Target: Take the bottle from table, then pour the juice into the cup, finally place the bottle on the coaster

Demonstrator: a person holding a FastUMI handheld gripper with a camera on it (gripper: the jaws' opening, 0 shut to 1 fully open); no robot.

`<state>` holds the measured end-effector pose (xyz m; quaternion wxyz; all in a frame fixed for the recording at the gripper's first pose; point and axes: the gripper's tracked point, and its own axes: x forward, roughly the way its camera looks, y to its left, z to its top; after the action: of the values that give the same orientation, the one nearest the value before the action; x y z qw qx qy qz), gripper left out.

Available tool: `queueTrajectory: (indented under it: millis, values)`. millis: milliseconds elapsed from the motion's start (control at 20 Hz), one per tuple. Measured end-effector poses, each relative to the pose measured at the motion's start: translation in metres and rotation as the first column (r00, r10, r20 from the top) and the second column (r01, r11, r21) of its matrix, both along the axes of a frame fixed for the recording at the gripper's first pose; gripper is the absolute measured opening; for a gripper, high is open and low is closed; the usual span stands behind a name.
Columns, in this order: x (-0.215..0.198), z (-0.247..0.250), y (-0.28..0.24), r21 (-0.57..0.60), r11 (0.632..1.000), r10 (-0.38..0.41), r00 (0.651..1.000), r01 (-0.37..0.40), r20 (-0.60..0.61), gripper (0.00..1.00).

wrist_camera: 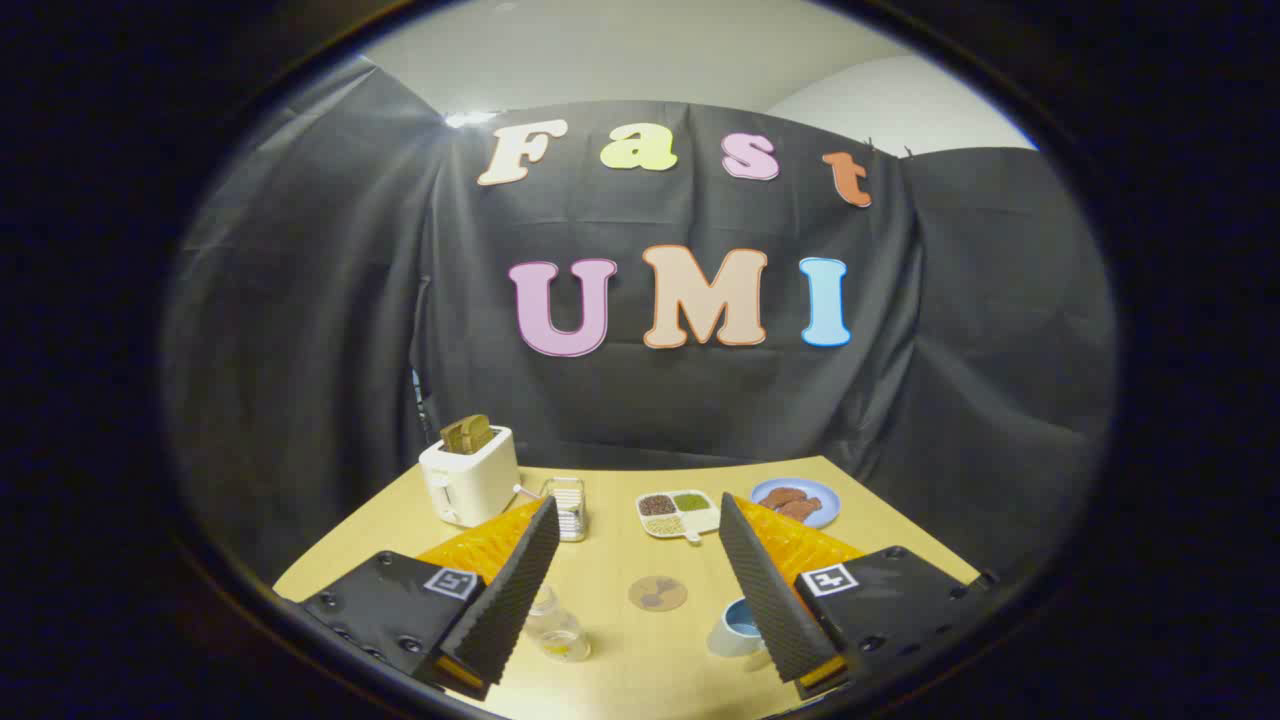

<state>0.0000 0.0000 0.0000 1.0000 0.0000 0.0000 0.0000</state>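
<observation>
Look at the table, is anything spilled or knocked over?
Nothing stands out. The bottle, cup and coaster sit apart on the dry table, with no puddle showing. The toaster stands upright with bread in it. The gripper hangs open above them, holding nothing.

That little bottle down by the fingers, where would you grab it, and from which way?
Probably around the body of the bottle, below its narrower neck, coming down and level from the near side. It stands upright on the table, so a sideways pinch keeps it ready to tip toward the cup. The hand-held gripper is open, above the table.
</observation>
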Motion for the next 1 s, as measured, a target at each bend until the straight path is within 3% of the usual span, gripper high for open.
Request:
queueTrajectory:
  millis: [650, 1000]
  values:
    - [-0.028, -0.037, 0.048, -0.019, 0.996, 0.089, 0.994, -0.091, -0.058, 1.00]
    - [-0.032, -0.061, 0.063, -0.019, 0.995, 0.091, 0.990, -0.093, -0.103, 1.00]
